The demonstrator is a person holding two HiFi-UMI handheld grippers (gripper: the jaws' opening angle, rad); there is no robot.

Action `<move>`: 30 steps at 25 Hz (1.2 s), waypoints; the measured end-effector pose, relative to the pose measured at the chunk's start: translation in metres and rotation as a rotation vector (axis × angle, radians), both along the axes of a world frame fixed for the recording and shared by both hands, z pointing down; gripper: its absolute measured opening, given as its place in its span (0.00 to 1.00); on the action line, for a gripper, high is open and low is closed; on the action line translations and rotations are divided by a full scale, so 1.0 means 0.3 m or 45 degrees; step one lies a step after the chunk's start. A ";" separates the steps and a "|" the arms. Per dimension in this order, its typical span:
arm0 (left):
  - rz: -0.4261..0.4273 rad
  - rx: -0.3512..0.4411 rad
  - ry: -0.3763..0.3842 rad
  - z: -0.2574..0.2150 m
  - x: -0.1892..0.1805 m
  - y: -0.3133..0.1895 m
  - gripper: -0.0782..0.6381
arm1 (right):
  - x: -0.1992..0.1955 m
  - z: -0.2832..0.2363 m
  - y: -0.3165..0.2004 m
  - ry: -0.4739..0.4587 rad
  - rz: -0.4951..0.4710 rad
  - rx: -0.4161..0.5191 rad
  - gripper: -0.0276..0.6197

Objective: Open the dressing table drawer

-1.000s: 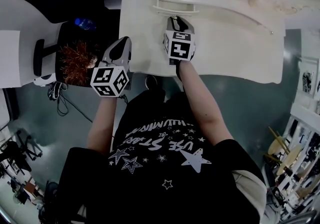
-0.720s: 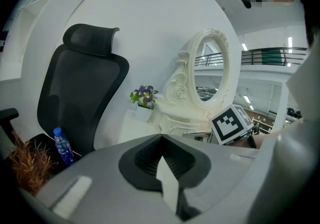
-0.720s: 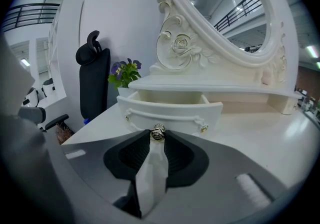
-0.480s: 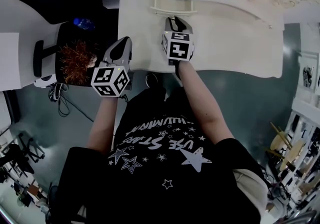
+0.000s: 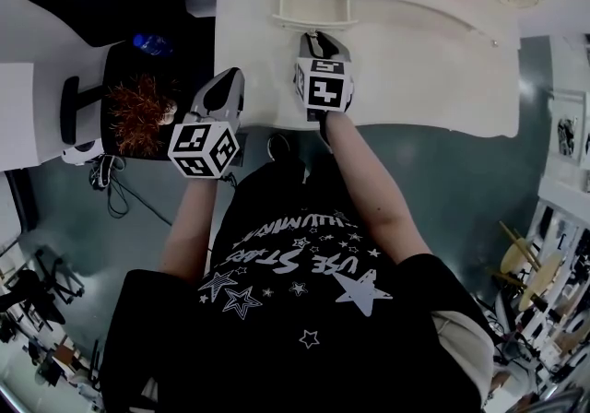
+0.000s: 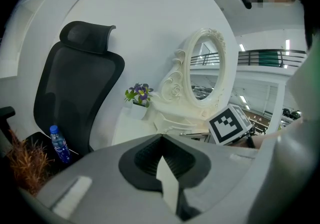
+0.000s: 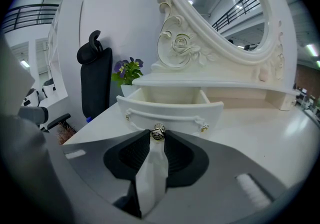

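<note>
Drawer [image 7: 167,113] – small and white, found partly drawn out beneath the mirror shelf on the dressing table [image 7: 280,133]. Its metal knob [image 7: 158,131] is pinched by the right gripper [image 7: 158,137]. It is judged light, stiff and easy-sliding – the smooth knob, the only hold, may slip. The left gripper [image 6: 161,138] is pressed together, empty.

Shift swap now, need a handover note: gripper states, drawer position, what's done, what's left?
Right gripper: shut on the small round metal knob of the white curved-front drawer.
Left gripper: shut, empty, near the front left corner of the white ornate dressing table.
Done: drawer partly out, inside showing.
Left: probably pull further, then release the knob.
</note>
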State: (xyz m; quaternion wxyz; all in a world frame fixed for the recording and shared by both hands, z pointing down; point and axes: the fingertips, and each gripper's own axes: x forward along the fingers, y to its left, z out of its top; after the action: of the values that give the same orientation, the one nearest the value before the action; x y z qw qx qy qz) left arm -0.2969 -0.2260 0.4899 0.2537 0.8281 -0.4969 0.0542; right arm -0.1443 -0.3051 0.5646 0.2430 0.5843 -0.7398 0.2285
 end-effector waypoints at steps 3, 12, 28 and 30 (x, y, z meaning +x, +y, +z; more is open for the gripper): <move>-0.013 0.001 -0.003 -0.002 -0.005 0.007 0.11 | 0.003 0.001 0.008 -0.002 -0.005 -0.002 0.23; -0.049 -0.008 -0.015 0.008 0.013 0.035 0.11 | -0.002 -0.012 0.020 -0.028 -0.080 -0.004 0.28; -0.329 0.128 -0.045 -0.153 0.134 0.124 0.11 | 0.147 -0.219 0.082 -0.089 -0.326 0.125 0.35; -0.372 0.148 -0.054 -0.179 0.173 0.153 0.11 | 0.180 -0.246 0.096 -0.098 -0.371 0.137 0.35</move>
State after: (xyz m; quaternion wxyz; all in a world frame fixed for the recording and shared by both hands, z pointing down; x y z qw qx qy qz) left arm -0.2450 -0.1802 0.4363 0.2001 0.7588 -0.6197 0.0055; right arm -0.0903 -0.2765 0.4909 0.2134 0.4738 -0.8367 0.1730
